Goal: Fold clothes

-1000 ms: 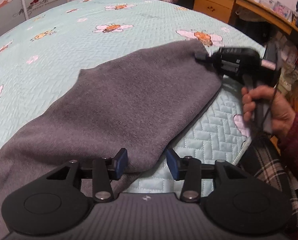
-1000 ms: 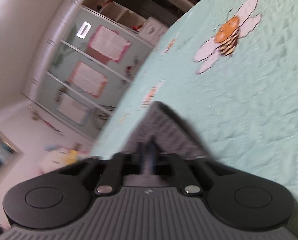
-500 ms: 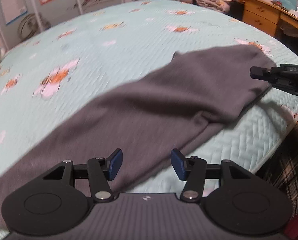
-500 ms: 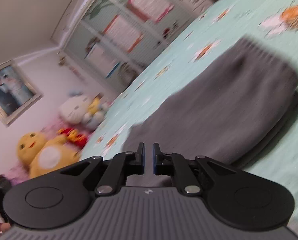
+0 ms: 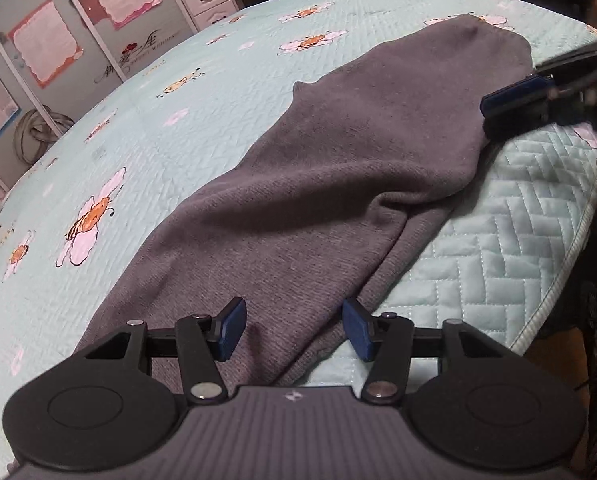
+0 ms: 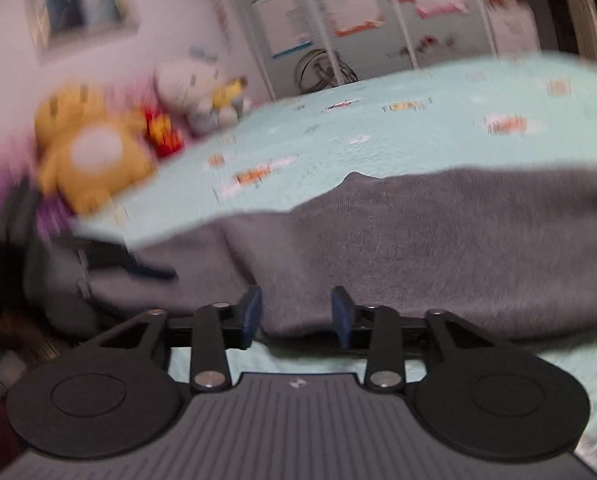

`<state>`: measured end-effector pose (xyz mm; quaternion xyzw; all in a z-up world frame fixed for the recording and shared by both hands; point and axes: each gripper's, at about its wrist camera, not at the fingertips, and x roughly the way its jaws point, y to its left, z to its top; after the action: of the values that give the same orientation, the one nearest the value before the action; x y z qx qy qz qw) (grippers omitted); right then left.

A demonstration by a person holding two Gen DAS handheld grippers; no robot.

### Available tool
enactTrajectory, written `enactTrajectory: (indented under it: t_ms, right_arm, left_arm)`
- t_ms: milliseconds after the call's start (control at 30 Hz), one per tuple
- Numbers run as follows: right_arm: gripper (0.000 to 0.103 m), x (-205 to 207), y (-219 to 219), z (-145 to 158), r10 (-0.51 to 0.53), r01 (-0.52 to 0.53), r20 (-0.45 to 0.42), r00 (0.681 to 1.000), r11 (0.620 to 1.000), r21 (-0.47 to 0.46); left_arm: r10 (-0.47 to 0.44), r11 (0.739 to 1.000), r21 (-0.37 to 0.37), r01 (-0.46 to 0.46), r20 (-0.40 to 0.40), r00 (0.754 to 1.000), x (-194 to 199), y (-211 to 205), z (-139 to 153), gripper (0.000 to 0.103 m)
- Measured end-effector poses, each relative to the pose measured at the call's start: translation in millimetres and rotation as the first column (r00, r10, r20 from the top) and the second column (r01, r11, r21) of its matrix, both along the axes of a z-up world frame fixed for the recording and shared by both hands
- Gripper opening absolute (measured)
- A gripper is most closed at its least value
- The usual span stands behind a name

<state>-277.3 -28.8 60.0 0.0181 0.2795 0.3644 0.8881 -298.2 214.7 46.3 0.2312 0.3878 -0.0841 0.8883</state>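
The grey knit garment point(image 5: 338, 168) lies along the near edge of the bed point(image 5: 218, 60), on the mint quilt with its bee print. One fold appears done: an upper layer lies doubled over a lower one, with a soft ridge across the middle. It is still a long strip, so I judge further folds remain. The left gripper point(image 5: 294, 330) hovers over the near end, jaws parted, pressing on nothing. The right gripper point(image 6: 296, 314) has just been opening its jaws; they stand apart at the cloth's edge, gripping nothing.
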Motion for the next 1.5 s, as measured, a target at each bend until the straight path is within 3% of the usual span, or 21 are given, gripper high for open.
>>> enactTrajectory:
  t_ms: [167,333,367,400,467,600,933,1100,1233,1300,1400,1500]
  right_arm:
    - [0.046,-14.8,26.2,-11.2,0.059,-0.020,0.130,0.990,0.959,-0.281]
    - [0.046,-22.6,38.4,-17.8,0.107,-0.013,0.215,0.971,0.917,-0.398]
    - [0.046,-23.1,40.6,-18.6,0.113,-0.006,0.232,0.966,0.909,-0.417]
    - [0.046,-22.8,43.1,-19.7,0.120,-0.002,0.244,0.962,0.900,-0.435]
    - [0.046,-24.3,44.8,-21.5,0.136,-0.002,0.255,0.957,0.885,-0.465]
    - [0.046,-25.2,43.7,-22.4,0.147,0.007,0.278,0.949,0.873,-0.488]
    - [0.043,0.0,29.9,-24.8,0.048,0.031,0.171,0.984,0.903,-0.430]
    - [0.044,10.8,21.7,-25.7,-0.026,0.072,0.120,0.992,0.918,-0.390]
    - [0.046,11.7,13.6,-17.4,-0.021,0.037,0.049,0.999,0.928,-0.371]
    - [0.046,14.1,3.6,-9.0,-0.025,0.020,-0.015,1.000,0.957,-0.289]
    - [0.046,22.2,-17.5,2.2,-0.045,0.037,-0.106,0.993,0.996,-0.084]
    - [0.046,37.1,-39.0,5.3,-0.100,0.125,-0.196,0.975,0.985,0.116]
  left_arm:
    - [-0.036,0.999,0.034,0.036,0.004,0.999,-5.2,-1.3,-2.0,0.053]
    - [-0.015,1.000,-0.006,0.015,0.007,1.000,0.9,4.0,-2.0,0.048]
    - [-0.010,1.000,-0.021,0.010,0.007,1.000,1.4,5.3,-1.2,0.041]
    - [-0.005,0.999,-0.036,0.005,0.007,1.000,1.9,6.7,-0.5,0.025]
    - [0.021,0.997,-0.078,-0.019,0.017,1.000,0.9,11.6,2.3,0.007]
    - [0.056,0.990,-0.134,-0.049,0.052,0.997,-7.5,23.2,10.7,0.005]
    - [-0.006,0.999,-0.052,0.005,-0.016,1.000,-12.6,20.2,-3.7,0.005]
    - [-0.063,0.997,0.038,0.064,-0.016,0.998,-12.8,10.0,-10.4,0.004]
    - [-0.036,0.999,-0.021,0.036,-0.023,0.999,-9.9,20.0,-5.3,0.007]
    - [-0.021,0.999,-0.049,0.020,-0.028,0.999,-7.8,22.7,-4.0,0.007]
    - [-0.025,0.999,-0.038,0.024,-0.026,0.999,-7.8,20.4,-5.7,0.007]
    - [-0.033,0.999,-0.027,0.033,-0.027,0.999,-8.0,18.9,-6.3,0.007]
